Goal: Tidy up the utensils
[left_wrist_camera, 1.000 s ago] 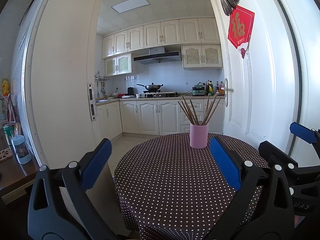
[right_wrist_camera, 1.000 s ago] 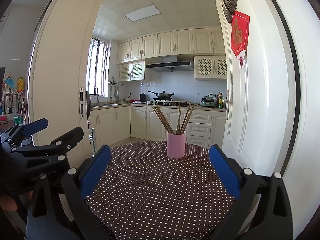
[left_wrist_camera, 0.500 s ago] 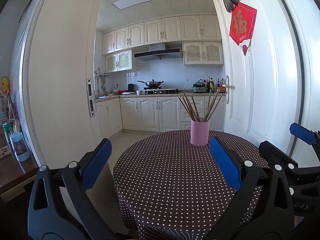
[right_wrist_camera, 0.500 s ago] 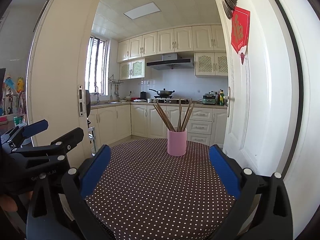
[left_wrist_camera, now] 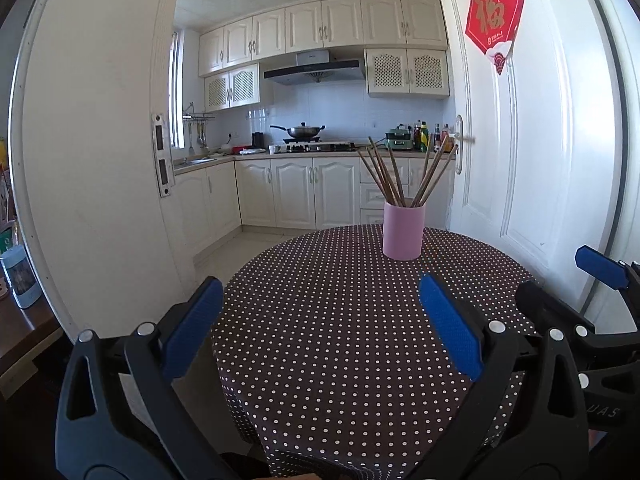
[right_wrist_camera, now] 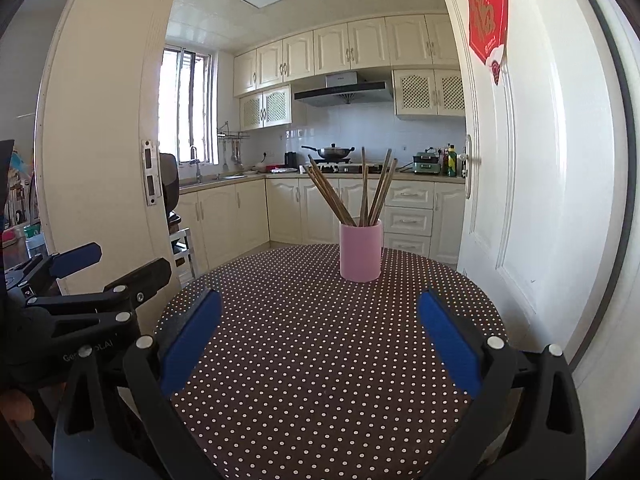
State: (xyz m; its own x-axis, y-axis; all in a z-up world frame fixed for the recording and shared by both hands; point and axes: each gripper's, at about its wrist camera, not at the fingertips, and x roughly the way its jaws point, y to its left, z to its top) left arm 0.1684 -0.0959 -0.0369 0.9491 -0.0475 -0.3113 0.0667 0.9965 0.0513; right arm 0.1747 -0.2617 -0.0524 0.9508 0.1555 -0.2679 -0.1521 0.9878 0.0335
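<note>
Left wrist view: pink cup [left_wrist_camera: 403,232] holds upright chopsticks [left_wrist_camera: 394,176]; both grippers' jaws spread, empty.

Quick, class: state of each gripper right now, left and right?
Left gripper: open, holding nothing, above the table, short of the pink cup.
Right gripper: open, holding nothing.
</note>
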